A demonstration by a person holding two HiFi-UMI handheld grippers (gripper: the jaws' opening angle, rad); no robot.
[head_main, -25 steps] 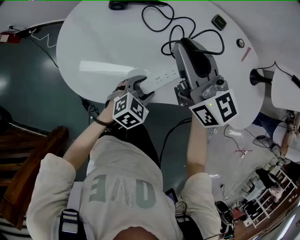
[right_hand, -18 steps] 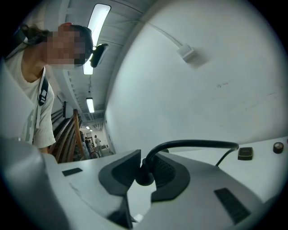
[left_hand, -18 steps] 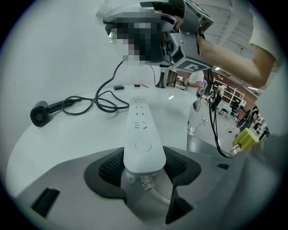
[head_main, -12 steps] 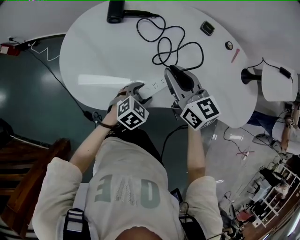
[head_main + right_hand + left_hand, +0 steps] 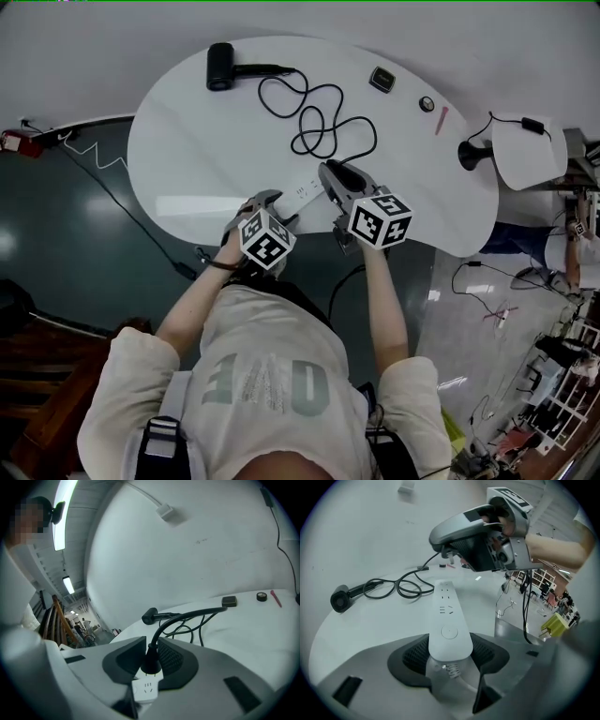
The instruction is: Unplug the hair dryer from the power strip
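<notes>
The white table is carrying every item. The power strip is lying near the table's front edge. The left gripper is clamping the strip's cable end, with both pads pressing against the strip's sides. The hair dryer is resting at the far edge of the table, well apart from the strip. Its black cord is looping loosely across the surface toward the strip.

The right gripper is closing on the black plug, one pad on each side. The plug appears seated in the end socket.

Handling judgement:
- The plug is small and rigid, and friction is probably holding it in.
- The strip is light and smooth, so it is likely to lift unless braced.
- The cord is soft, so the grip belongs on the plug body, not the cord.
</notes>
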